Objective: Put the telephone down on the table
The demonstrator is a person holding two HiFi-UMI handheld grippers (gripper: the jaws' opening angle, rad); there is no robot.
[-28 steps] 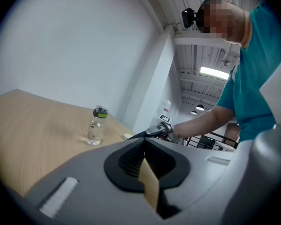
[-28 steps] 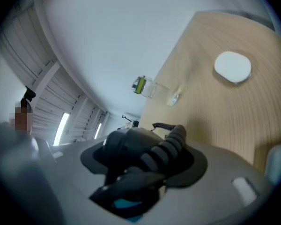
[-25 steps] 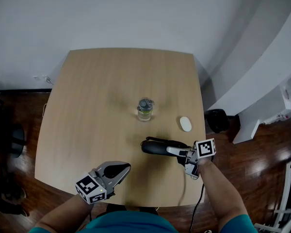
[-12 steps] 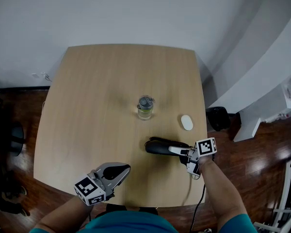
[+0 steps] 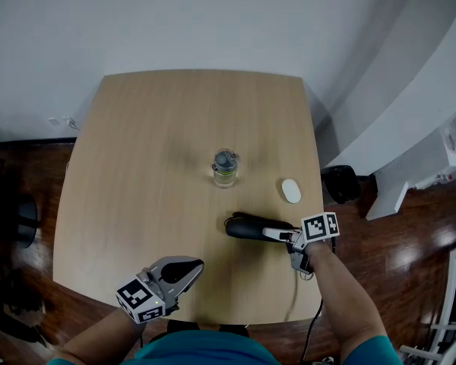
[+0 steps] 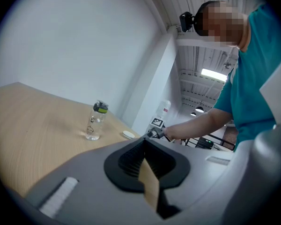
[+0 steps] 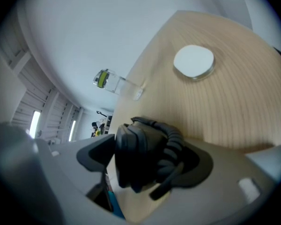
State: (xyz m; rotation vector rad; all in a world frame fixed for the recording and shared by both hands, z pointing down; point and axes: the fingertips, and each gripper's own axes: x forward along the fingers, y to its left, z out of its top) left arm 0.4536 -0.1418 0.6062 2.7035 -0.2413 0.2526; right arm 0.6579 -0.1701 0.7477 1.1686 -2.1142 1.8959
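The black telephone handset (image 5: pixel 245 226) lies on the wooden table (image 5: pixel 152 143) at its right front, with its coiled cord (image 5: pixel 295 291) trailing off the front edge. My right gripper (image 5: pixel 269 233) reaches it from the right. Its jaws are opening and stand on either side of the handset (image 7: pixel 133 158), no longer pressing on it. My left gripper (image 5: pixel 188 267) hovers over the table's front edge, left of centre. It is shut and holds nothing; in the left gripper view the pads (image 6: pixel 131 161) meet at the tips.
A clear water bottle (image 5: pixel 225 168) with a green-banded cap stands near the table's middle. A small white disc (image 5: pixel 290 192) lies by the right edge, just beyond the handset. Dark wooden floor surrounds the table, and a white wall runs behind it.
My right gripper has sunk a little toward the table with the handset and its jaws have widened. The left gripper has stayed where it was.
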